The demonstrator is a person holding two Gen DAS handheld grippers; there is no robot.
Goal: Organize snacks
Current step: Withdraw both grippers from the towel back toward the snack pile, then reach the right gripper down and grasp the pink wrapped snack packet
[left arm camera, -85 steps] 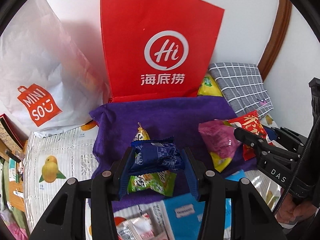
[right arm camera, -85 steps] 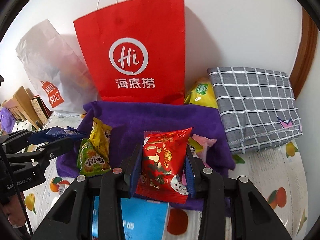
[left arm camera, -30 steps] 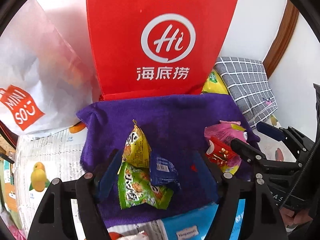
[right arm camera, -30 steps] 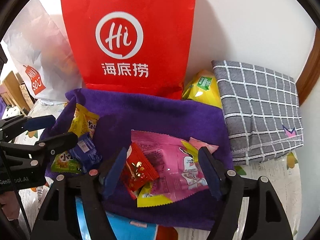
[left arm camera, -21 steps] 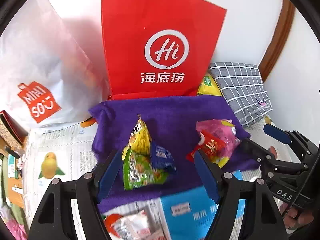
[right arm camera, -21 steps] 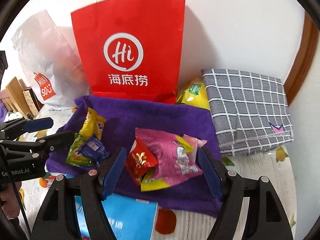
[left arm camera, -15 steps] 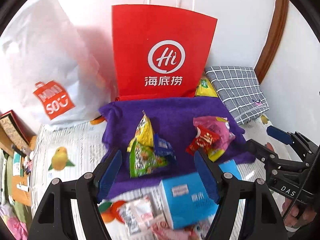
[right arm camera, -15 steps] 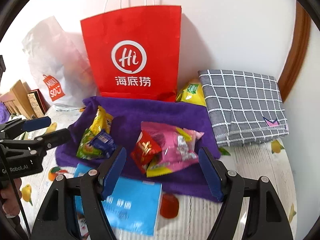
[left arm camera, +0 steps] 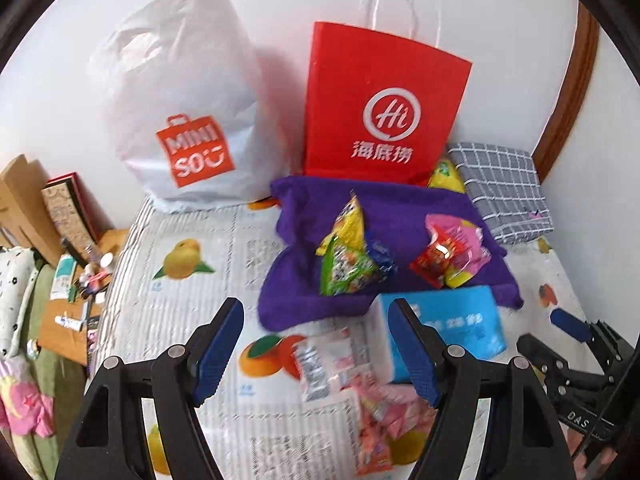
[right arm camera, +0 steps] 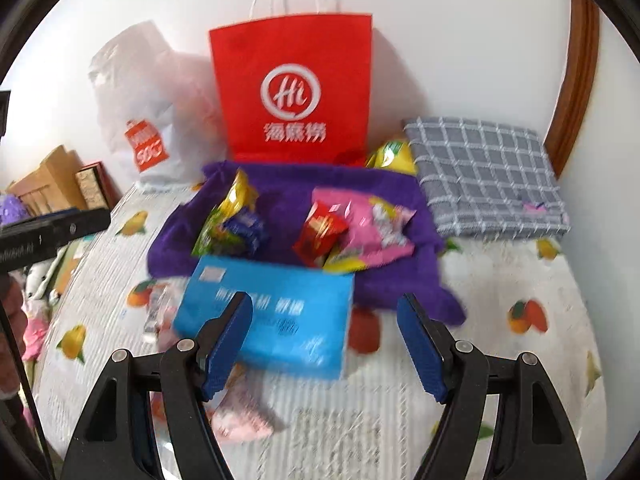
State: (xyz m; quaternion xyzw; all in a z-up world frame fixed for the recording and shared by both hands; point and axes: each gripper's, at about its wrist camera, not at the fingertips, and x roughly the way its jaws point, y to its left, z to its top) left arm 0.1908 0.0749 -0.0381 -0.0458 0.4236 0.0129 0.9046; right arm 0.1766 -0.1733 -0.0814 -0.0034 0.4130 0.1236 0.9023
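Observation:
A purple towel (left arm camera: 400, 208) (right arm camera: 288, 184) lies on the fruit-print cloth. On its left sit a yellow packet (left arm camera: 348, 220), a green packet (left arm camera: 344, 268) and a small blue packet (left arm camera: 378, 256) (right arm camera: 244, 228). On its right a red packet (left arm camera: 434, 258) (right arm camera: 320, 232) lies on a pink packet (left arm camera: 464, 236) (right arm camera: 372, 224). My left gripper (left arm camera: 316, 340) is open and empty, pulled back over loose snack packets (left arm camera: 324, 360). My right gripper (right arm camera: 324, 340) is open and empty above a blue box (right arm camera: 272, 312) (left arm camera: 456, 320).
A red paper bag (left arm camera: 380, 108) and a white Miniso bag (left arm camera: 180, 108) stand against the wall. A grey checked cloth (right arm camera: 488, 176) lies at the right with a yellow bag (right arm camera: 394, 154) beside it. Pink wrapped snacks (left arm camera: 384, 412) lie near the front. Clutter sits left.
Both grippers let go of their packets, the blue one at left and the red one at right, and pulled back and up from the towel. More of the table now shows.

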